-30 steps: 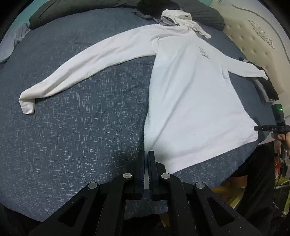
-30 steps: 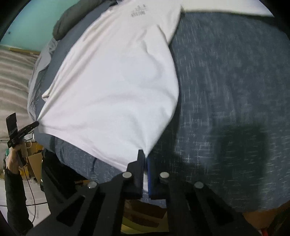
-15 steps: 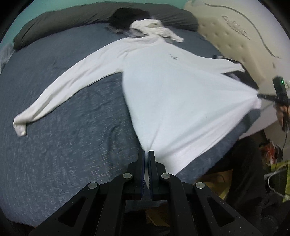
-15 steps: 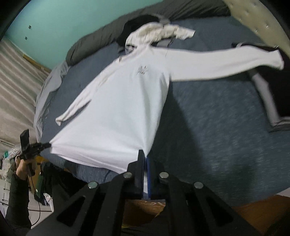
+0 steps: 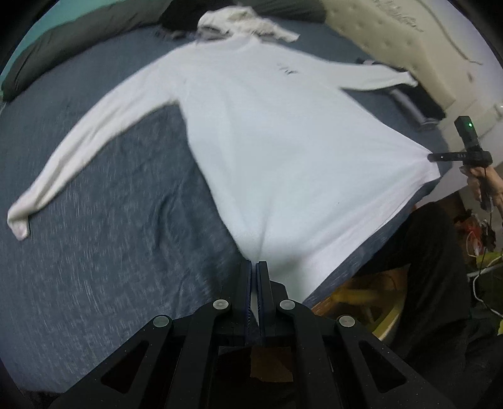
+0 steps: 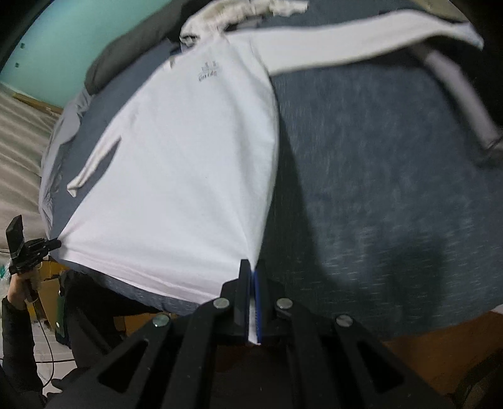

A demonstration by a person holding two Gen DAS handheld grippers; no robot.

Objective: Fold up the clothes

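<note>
**Both tools clamped on the hem corners of a white hoodie**

Left tool [image 5: 254, 267] has its two fingers pressed together on one bottom corner of the white hoodie [image 5: 283, 135], with cloth running straight up from the tips. Right tool [image 6: 252, 267] is likewise closed on the opposite hem corner; a strip of white fabric shows pinched between its fingers, against the blue pad. In the left wrist view the right tool [image 5: 440, 156] appears at the far right edge, nipping the other corner, with the person's hand [image 5: 484, 185] below it. In the right wrist view the left tool [image 6: 47, 243] appears at the far left, doing the same.

Between the two grips the hem is drawn taut near the foot edge of the bed [image 5: 110, 236]. Beyond it the hoodie's body runs up the bed, front side up, a small dark logo [image 6: 209, 73] on the chest. Both sleeves spread out sideways, and the hood [image 5: 242, 19] lies bunched at the far end.

A blue-grey flecked cover spreads over the bed. A dark grey bolster pillow [image 5: 63, 53] runs along the far side, with a dark garment beside the hood. A cream tufted headboard [image 5: 393, 41] stands at the right of the left wrist view, and folded dark clothes [image 5: 421, 103] lie by the sleeve end there. The wall [image 6: 72, 37] behind is teal.
</note>
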